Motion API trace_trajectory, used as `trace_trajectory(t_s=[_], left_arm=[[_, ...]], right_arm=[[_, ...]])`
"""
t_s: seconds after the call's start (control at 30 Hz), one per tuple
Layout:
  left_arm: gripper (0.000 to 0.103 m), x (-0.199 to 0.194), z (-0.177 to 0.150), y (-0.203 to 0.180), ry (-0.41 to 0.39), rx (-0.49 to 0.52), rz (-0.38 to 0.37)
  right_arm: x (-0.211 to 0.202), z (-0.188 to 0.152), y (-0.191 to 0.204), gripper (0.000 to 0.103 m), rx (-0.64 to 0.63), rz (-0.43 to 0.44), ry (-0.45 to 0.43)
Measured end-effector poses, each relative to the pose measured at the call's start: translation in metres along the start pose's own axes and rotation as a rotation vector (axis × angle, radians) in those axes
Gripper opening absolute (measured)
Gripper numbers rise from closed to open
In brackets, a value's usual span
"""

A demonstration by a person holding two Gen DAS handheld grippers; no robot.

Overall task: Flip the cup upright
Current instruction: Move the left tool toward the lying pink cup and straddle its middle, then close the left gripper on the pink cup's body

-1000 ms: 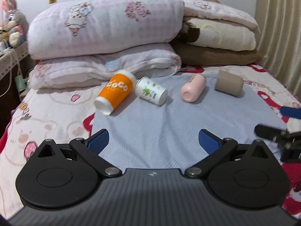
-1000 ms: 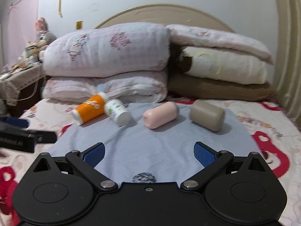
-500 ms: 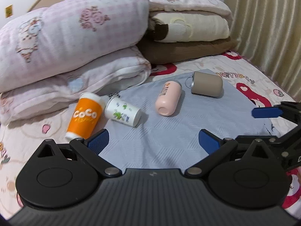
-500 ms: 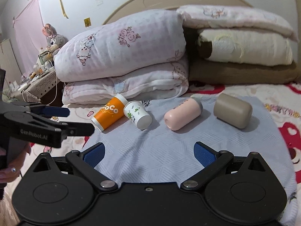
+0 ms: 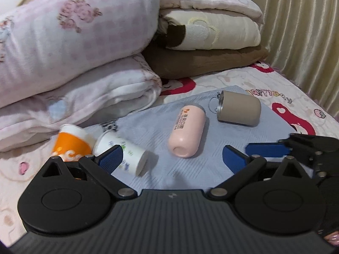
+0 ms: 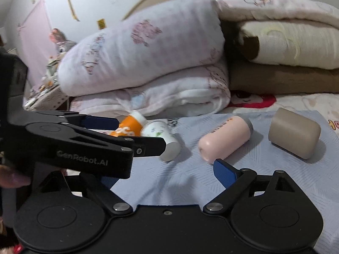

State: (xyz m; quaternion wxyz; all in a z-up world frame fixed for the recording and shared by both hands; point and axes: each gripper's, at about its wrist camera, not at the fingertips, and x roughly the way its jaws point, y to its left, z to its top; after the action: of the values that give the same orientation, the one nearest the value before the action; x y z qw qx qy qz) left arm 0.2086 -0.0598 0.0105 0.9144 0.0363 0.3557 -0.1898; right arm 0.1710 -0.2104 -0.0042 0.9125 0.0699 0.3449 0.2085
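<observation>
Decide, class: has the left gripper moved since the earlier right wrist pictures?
Yes. In the right wrist view the left gripper has come in from the left edge toward the white cup, which lies on the blue cloth.

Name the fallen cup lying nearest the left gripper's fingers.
The white cup with green print. It lies right beside the left gripper; the orange cup lies behind it.

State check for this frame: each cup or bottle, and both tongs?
orange cup: lying on its side
white cup: lying on its side, touching the orange cup
pink bottle: lying on its side
taupe tumbler: lying on its side
left tongs: open, holding nothing
right tongs: open, holding nothing
</observation>
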Motion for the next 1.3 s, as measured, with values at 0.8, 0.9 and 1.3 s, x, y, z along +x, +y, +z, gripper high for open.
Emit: trace_trajectory(t_s=[0.8,0.9,1.3], left_arm=[[0.062,0.127,0.013,0.024,0.110,-0.027,-0.185],[0.062,0.132,0.014,0.029,0.124,-0.078,-0.214],[0.055,0.147,0.012,0.030,0.152,-0.090,-0.259]], right_arm=[[0.110,-0.001,-0.070,0.090,0.178,-0.084,0.067],[0.115,-0.003,-0.072,0.090,0.178,-0.079,0.075],[0.126,-0.003,-0.078,0.089,0.223,-0.058,0.053]])
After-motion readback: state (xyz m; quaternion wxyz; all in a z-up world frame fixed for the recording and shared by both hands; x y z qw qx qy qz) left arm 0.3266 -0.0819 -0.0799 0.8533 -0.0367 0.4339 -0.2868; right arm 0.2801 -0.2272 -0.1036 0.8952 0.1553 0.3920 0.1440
